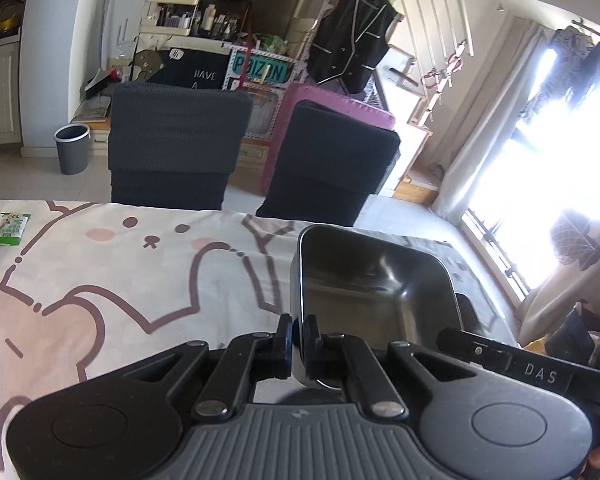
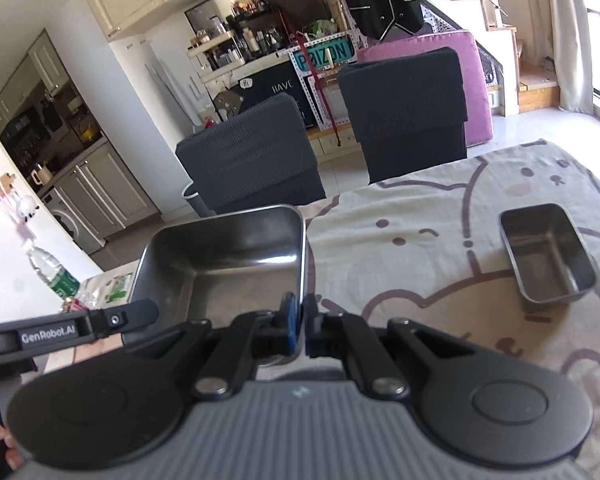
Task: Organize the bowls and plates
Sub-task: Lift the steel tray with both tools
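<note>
On the left edge of the cartoon-print tablecloth (image 1: 112,264), in the left wrist view, lies a small green-and-white packet (image 1: 8,230). Beyond the table's far side stand two dark-covered chairs, the left chair (image 1: 176,140) and the right chair (image 1: 332,160), with a grey waste bin (image 1: 72,148) on the floor to their left. Further right, the left gripper (image 1: 298,328) has its two fingers pressed together on the left wall of a large square steel tray (image 1: 376,280), near its closest corner (the thin rim sits right between the blue pads). The tray is held up off the cloth and tilts slightly. At the right edge of this view the other gripper's arm crosses in, and bright windows wash out the background.

In the right wrist view, a clear water bottle (image 2: 50,268) stands at the far left beside some green packets. Next comes the same square tray (image 2: 224,256), whose right wall is clamped by the right gripper (image 2: 300,312), fingers closed tight on the metal. So each gripper pinches an opposite side of the one tray, which hangs above the table's edge. To the right, well apart from the held tray, a smaller rectangular steel container (image 2: 550,256) rests on the tablecloth (image 2: 420,216), open side up and holding nothing visible. Behind the table the two chairs (image 2: 404,112) stand side by side.
</note>
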`<state>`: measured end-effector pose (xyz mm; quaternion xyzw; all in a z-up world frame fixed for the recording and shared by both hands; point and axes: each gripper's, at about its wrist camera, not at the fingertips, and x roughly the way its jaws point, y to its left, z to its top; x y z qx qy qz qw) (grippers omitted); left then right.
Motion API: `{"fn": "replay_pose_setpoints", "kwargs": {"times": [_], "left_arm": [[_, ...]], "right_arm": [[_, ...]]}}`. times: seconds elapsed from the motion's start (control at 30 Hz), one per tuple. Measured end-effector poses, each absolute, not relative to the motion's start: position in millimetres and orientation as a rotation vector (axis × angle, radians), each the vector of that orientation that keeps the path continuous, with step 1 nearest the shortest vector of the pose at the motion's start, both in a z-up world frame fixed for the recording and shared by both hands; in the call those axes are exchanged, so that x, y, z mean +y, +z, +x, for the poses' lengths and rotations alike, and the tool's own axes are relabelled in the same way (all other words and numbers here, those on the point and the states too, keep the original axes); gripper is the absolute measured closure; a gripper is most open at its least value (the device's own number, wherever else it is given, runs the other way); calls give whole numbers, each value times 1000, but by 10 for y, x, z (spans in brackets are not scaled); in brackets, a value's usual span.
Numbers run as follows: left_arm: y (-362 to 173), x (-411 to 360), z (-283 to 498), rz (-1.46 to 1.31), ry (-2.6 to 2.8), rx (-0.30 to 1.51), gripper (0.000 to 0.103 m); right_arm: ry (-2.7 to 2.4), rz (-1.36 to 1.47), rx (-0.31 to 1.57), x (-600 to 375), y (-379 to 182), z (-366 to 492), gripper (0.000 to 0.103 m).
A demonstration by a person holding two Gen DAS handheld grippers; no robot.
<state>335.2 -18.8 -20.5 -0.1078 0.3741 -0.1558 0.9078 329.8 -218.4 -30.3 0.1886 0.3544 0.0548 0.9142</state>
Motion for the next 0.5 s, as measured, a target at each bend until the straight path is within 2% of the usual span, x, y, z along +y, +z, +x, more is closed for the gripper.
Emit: {"fn": "replay_pose_setpoints", "kwargs": {"times": [0.5], "left_arm": [[-90,-423,2459,-251,-437,718,96]], "right_arm": [[135,366,699,-2558,-99,2248,96]]}}
